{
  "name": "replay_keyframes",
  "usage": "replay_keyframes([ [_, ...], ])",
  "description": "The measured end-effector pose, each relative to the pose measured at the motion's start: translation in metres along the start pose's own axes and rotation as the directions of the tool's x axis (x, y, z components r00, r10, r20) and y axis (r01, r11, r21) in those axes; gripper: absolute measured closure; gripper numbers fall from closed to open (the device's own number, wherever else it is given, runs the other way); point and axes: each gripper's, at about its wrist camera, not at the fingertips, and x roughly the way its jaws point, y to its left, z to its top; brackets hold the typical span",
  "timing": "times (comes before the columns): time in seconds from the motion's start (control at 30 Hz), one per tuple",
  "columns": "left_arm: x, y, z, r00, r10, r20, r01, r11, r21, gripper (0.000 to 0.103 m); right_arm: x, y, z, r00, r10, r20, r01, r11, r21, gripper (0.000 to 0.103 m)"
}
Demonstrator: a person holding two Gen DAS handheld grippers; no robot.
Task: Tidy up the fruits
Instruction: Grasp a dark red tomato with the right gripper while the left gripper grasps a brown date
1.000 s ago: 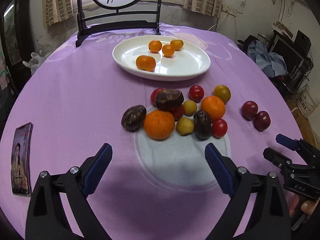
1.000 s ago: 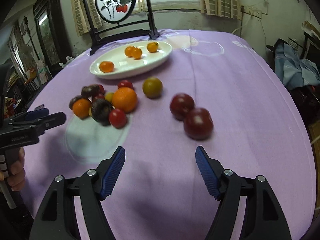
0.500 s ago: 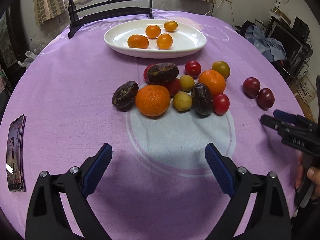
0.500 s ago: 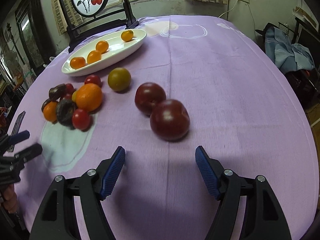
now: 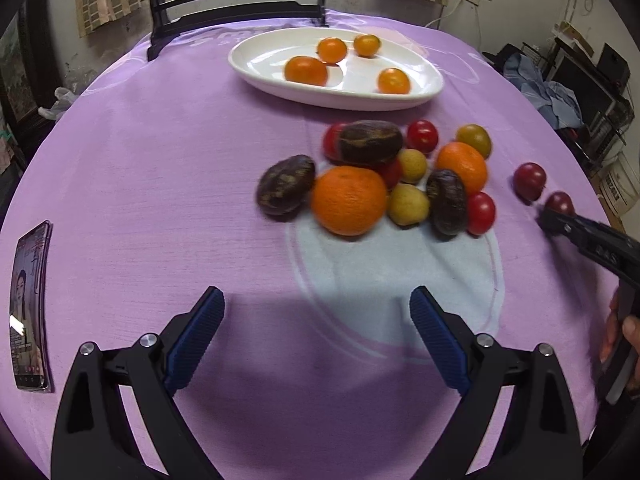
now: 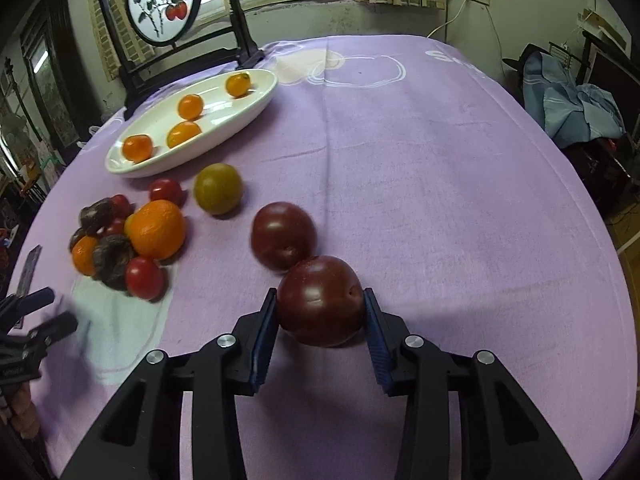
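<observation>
Blue ribbed pads of the right gripper are closing from either side on the nearer dark red plum, which sat untouched ahead of wide-spread jaws a second ago; both pads now look to be against its skin. That suggests the pick is under way and a lift comes next, probably toward the white plate, where four small orange fruits already lie. The plum is nearly round, so it has no real long axis; its dimpled end faces right, toward one pad. It rests on the purple-clothed desk, touching a second plum just behind it. Farther left the mixed pile with the big orange waits. The left gripper hovers before that pile, jaws spread wide with nothing between them.
</observation>
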Motion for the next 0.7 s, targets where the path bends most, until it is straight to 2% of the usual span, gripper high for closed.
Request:
replay_keyframes([
  [0.23, 0.008, 0.025, 0.014, 0.999, 0.037, 0.005, -0.036, 0.999, -0.038, 0.011, -0.015, 0.031, -0.022, 0.993, 0.115, -0.014, -0.116, 0.992, -0.058, 0.061],
  [0.37, 0.016, 0.035, 0.021, 0.999, 0.046, -0.01, -0.046, 0.998, -0.048, 0.011, -0.017, 0.047, -0.028, 0.988, 0.154, -0.032, -0.156, 0.984, -0.091, 0.061],
  [0.7, 0.029, 0.027, 0.042, 0.987, 0.153, 0.045, -0.157, 0.982, 0.108, 0.019, -0.018, 0.07, -0.029, 0.969, 0.235, -0.079, -0.244, 0.962, -0.125, 0.061],
])
